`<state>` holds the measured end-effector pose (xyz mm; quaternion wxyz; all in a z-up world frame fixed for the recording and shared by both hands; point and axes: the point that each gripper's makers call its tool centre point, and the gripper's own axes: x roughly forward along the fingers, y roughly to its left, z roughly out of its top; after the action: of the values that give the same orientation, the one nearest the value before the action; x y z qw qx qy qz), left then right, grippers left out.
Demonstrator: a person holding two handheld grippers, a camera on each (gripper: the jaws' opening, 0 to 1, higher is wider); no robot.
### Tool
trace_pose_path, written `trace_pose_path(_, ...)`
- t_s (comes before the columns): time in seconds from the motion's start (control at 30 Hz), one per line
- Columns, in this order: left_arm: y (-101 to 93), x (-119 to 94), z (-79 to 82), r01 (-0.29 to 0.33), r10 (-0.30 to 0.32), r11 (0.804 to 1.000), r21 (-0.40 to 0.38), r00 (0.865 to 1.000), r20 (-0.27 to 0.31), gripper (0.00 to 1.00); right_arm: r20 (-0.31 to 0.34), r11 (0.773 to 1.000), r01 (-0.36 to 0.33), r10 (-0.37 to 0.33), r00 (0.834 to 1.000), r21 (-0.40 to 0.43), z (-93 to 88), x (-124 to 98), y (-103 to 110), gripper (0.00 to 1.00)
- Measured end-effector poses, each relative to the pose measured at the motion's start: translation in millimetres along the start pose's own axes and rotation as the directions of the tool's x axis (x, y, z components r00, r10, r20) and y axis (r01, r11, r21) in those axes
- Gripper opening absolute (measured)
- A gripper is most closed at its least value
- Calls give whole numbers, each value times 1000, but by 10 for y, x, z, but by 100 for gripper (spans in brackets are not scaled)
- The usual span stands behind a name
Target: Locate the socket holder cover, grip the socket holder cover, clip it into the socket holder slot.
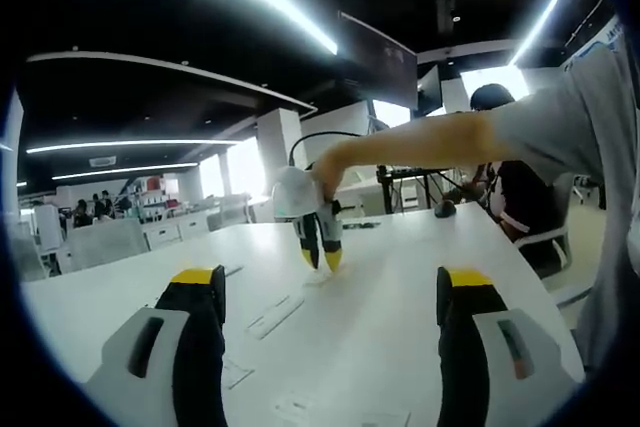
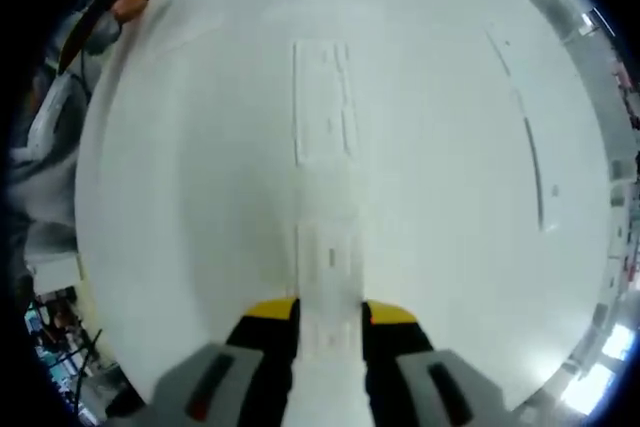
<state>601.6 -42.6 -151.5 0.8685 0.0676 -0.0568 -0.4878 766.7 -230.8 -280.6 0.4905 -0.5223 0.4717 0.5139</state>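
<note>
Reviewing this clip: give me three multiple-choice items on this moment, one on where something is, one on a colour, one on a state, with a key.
1. Where does the right tongs stand, seen in the left gripper view?
A. Tips down on the white table
B. Raised near the ceiling lights
C. Resting on a chair

2. What colour are the tips of the left tongs?
A. Red
B. Yellow
C. Blue

3. How do the right tongs stand, seen in the right gripper view?
A. Wide open over bare table
B. Lying on their side
C. Closed in on a long white strip

Key: 1 A, the person's hand holds them with yellow tips at the tabletop. 2 B, yellow caps top both black jaws. 3 C, the strip sits between both jaws, touching their inner faces.
</note>
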Motion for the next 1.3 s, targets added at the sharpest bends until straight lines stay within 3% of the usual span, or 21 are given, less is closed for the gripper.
trace_pose_path(0.63, -33, 9, -26, 14, -14, 1000, 1, 1000, -14, 86, 17, 1000, -1, 2, 1000, -28, 125, -40, -82, 26)
trace_pose_path(1.3, -40, 1, -42, 17, -17, 1000, 8, 1000, -20, 86, 32, 999, -9, 10, 999, -52, 292, 10, 32, 26)
